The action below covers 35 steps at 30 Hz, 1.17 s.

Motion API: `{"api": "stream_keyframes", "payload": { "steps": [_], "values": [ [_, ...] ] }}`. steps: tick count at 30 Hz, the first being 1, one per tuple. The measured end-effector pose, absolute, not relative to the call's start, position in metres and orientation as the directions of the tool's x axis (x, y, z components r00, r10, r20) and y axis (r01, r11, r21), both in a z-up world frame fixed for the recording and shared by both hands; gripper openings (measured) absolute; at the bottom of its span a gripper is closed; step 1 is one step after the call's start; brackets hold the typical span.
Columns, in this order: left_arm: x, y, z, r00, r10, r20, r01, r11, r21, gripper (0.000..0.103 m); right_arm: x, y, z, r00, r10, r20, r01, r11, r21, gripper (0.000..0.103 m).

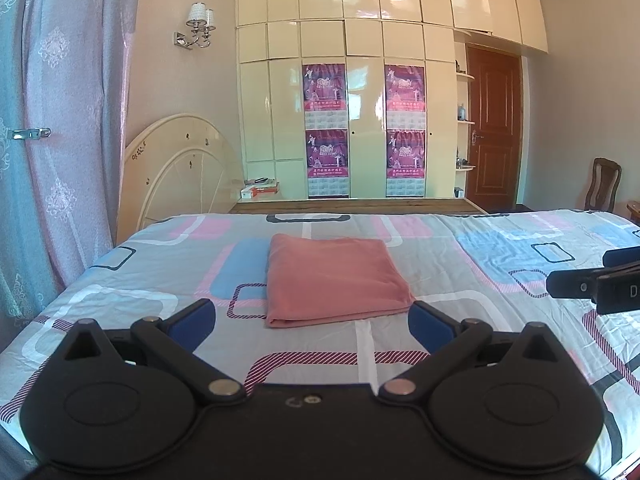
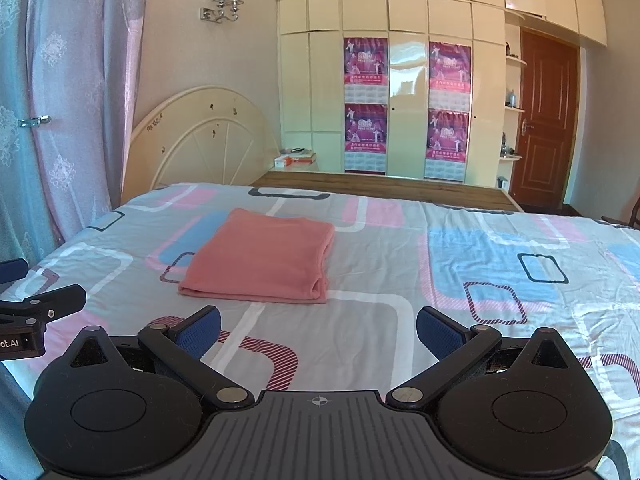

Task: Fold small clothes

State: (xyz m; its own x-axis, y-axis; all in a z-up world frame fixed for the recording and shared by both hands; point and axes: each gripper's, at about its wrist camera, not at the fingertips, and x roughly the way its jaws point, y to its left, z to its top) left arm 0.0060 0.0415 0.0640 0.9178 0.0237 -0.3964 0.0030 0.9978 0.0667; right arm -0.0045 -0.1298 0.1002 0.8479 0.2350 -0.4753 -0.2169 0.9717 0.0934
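A bedroom with a cream wardrobe (image 1: 344, 92) and a brown door (image 1: 494, 128) behind a bed whose sheet (image 1: 460, 256) carries pink, blue and grey rounded rectangles. On the sheet lies a salmon-pink folded garment (image 1: 336, 280), flat, a neat rectangle, its long axis running away from the cameras; what kind of garment cannot be told. Its layered open edges show at the near right corner in the right wrist view. The left gripper (image 1: 312, 320) hangs just short of it, fingers spread wide, holding nothing. The right gripper (image 2: 319, 330), beside it, gapes equally wide and empty, cut off at the left view's edge
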Motion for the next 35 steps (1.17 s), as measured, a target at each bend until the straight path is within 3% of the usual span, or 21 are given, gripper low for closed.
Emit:
{"api": "stream_keyframes", "payload": {
  "steps": [35],
  "values": [
    [0.007,0.057,0.07,0.929,-0.036,-0.367,0.059,0.997,0.051,0.102,-0.005,-0.135,0.097,0.845,0.264,-0.466,-0.259,0.963,0.076,0.103]
  ]
}}
